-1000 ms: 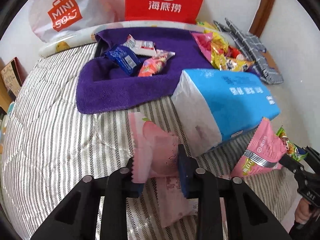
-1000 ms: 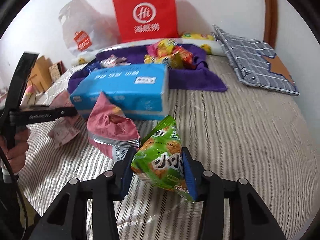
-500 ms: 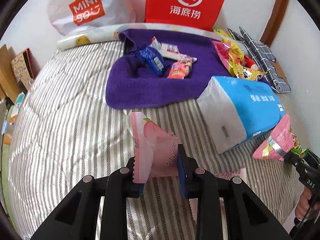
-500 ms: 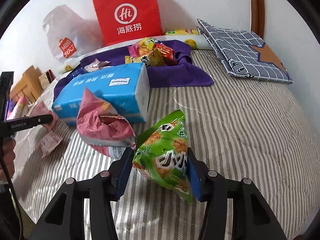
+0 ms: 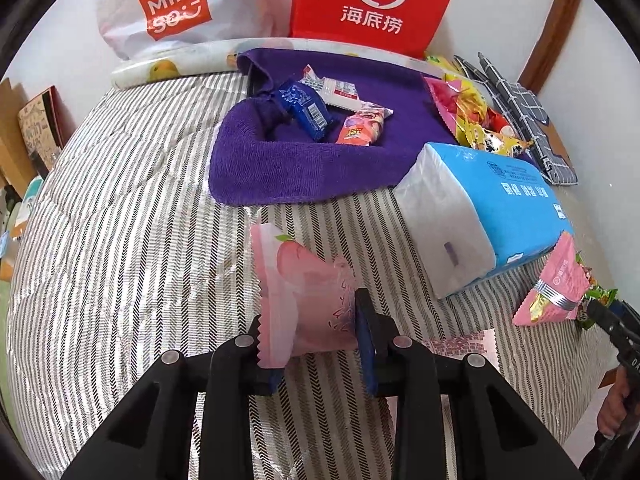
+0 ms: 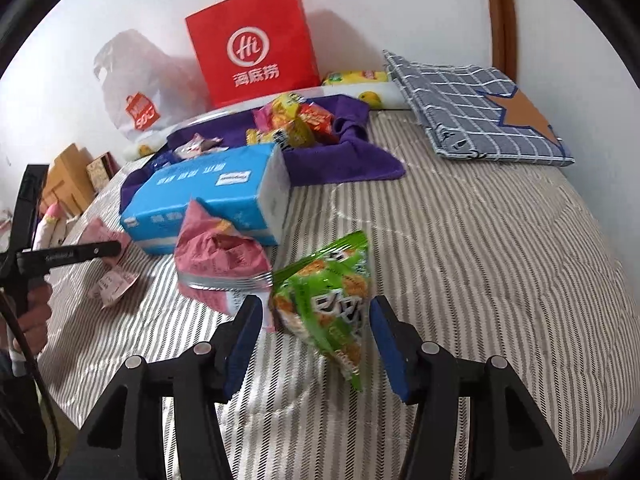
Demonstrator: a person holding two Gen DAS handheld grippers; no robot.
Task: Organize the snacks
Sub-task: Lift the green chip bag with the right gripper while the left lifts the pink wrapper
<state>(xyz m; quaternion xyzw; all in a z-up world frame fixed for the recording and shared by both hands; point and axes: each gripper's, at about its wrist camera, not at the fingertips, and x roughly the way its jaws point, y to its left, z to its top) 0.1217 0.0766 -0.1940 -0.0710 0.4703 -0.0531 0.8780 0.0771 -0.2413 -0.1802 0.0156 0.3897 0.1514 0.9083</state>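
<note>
Fingers of the left gripper (image 5: 316,344) are pressing together on a pink peach packet (image 5: 306,296), holding it above the striped bedspread (image 5: 120,240). At one o'clock from it, a blue tissue pack (image 5: 492,204) is lying beside a purple towel (image 5: 304,168), which is carrying a blue packet (image 5: 306,108) and an orange packet (image 5: 362,126) at twelve o'clock. A red bag (image 5: 376,0) is standing against the wall behind.

In the right wrist view, the right gripper (image 6: 316,344) is standing spread apart, its blue pads either side of a green snack bag (image 6: 328,300); whether the pads are touching the bag cannot be told. At eleven o'clock a pink snack bag (image 6: 216,260) is leaning against the tissue pack (image 6: 208,196). At nine o'clock the left gripper (image 6: 108,248) is gripping the peach packet (image 6: 102,234).
</note>
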